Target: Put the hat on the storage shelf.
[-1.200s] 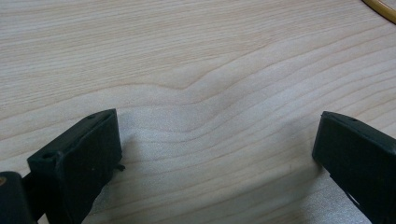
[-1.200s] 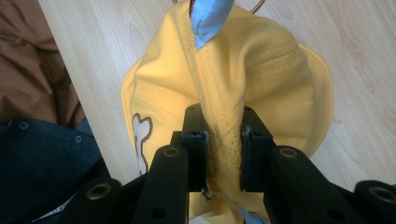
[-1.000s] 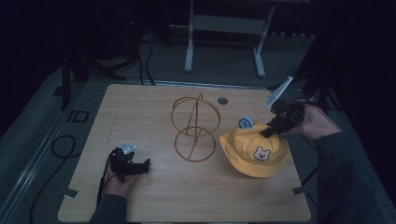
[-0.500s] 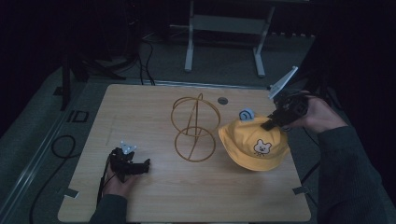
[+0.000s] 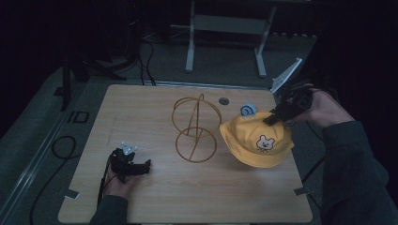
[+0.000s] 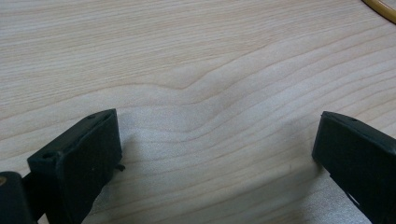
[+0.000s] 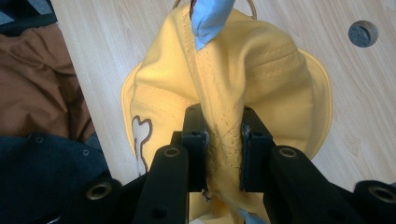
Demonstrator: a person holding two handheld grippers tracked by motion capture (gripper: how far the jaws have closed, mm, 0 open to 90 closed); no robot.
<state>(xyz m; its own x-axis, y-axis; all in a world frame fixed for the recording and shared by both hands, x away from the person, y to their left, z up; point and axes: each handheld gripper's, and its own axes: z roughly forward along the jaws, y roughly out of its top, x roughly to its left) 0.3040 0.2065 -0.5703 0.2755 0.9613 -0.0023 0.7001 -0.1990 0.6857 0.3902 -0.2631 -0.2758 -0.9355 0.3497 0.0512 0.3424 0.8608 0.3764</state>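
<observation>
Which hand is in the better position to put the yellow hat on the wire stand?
Right. The right gripper already pinches the yellow hat beside the wire stand; the left gripper rests open on the table.

Hat (image 5: 256, 140): yellow, white bear-face print, light-blue tab (image 5: 248, 110). Wire stand (image 5: 195, 129): gold. Table (image 5: 141, 112): light wood grain.

My right claw (image 5: 274, 116) pinches the far edge of the yellow hat (image 5: 256, 139), whose bear-face patch faces up; a small blue tab (image 5: 247, 109) stands up just beyond its crown. The hat rests on the right part of the wooden counter (image 5: 141, 112). Just left of it stands a gold wire stand (image 5: 195, 127) of hoops. My left claw (image 5: 136, 167) lies low on the counter near its front left, well apart from the stand. A round grommet hole (image 5: 224, 101) sits by the far edge.
</observation>
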